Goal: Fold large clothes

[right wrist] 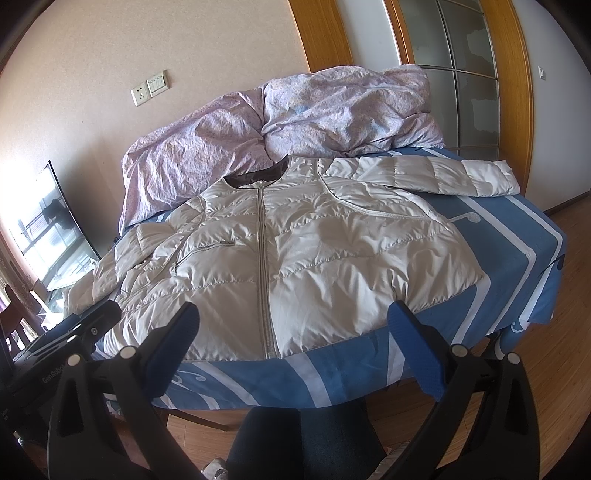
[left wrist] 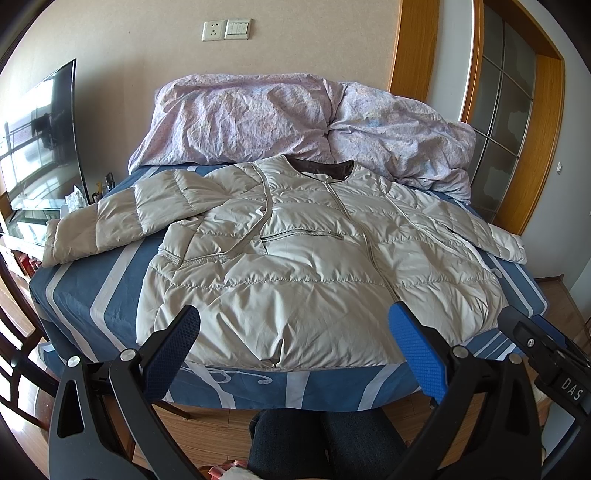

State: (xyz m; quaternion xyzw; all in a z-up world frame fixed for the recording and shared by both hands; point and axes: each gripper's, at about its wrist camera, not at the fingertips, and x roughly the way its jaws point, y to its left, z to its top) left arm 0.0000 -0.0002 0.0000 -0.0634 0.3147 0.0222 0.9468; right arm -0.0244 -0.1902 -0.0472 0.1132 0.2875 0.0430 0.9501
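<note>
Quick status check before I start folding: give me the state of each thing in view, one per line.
Puffer jacket: spread flat on the bed, front up, zipped, unfolded.
Left sleeve: stretched out sideways, cuff past the bed edge.
Right sleeve: stretched out sideways on the bed.
Duvet: bunched up against the wall.
Left gripper: open, empty.
Right gripper: open, empty.
Television: off.

A bed [left wrist: 110, 295] in blue-and-white sheeting stands against a beige wall [left wrist: 147, 74] bearing a socket [left wrist: 213, 30], beside a wood-framed glass door [left wrist: 502, 110], a television [left wrist: 40, 140] and wooden flooring [right wrist: 561, 332].
</note>
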